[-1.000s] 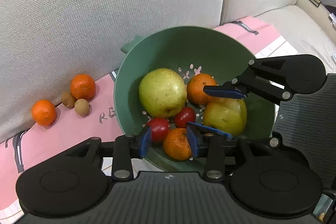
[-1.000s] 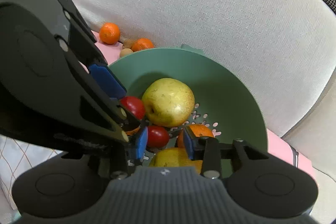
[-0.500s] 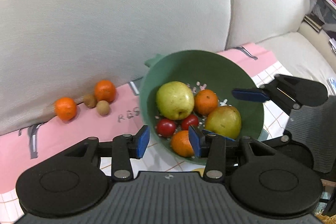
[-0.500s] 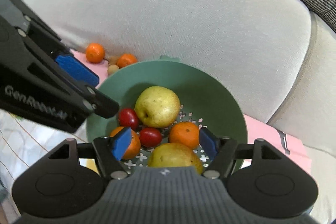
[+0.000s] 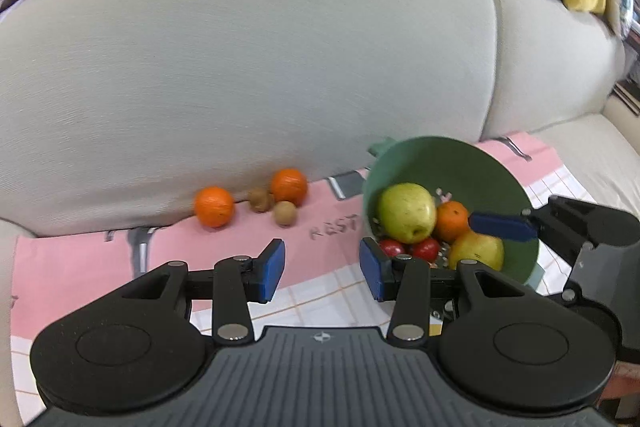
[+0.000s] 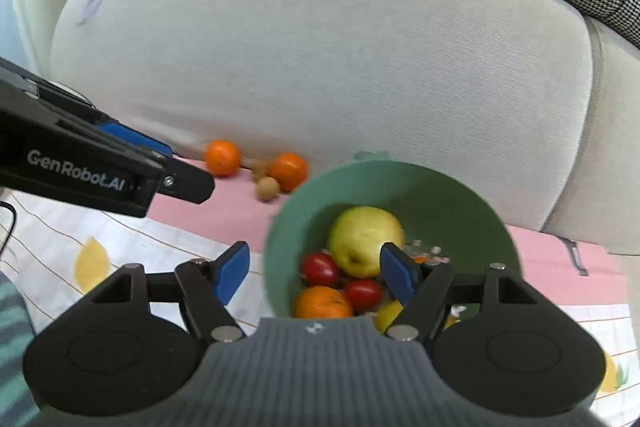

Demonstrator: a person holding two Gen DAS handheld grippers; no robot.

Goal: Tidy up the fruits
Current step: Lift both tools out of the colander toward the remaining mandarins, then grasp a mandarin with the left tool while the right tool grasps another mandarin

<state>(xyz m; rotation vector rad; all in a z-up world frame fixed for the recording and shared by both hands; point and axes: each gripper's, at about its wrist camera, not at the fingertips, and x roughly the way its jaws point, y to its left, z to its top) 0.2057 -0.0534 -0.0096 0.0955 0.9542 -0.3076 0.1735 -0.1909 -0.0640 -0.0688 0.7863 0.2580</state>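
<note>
My left claw [image 5: 322, 269] hangs released with nothing between its blue pads, above the pink mat [image 5: 80, 267] that covers the sofa seat [image 5: 592, 143]. My right claw [image 6: 314, 269] is spread wide too and grips nothing; its right pad sits over the near rim of the green bowl [image 6: 460, 203], though I cannot tell whether it touches the rim.

The bowl stands toward the right end of the mat, close to the sofa back [image 5: 240, 75]. Inside I count a large green apple [image 6: 366, 241], two small red fruits [image 6: 320, 269] side by side in front of it, an orange [image 6: 322, 303] at the near wall, and a yellow-green pear [image 5: 476, 251] partly hidden behind my right claw. A second orange [image 5: 452, 221] shows in the left view between the apple and the pear. So I judge that most of the sorting is done.

Farther out, along the back edge of the mat where it meets the sofa back, four pieces lie outside the bowl: a loose orange [image 5: 214, 207] on the left, another loose orange [image 5: 289, 186] nearer the bowl, and two small brown fruits [image 5: 285, 213] between them, one just beside the nearer orange. They are well apart from both claws.

If all fruit belongs in the bowl, those four remain. My left claw is the closer one and would serve best for them.
</note>
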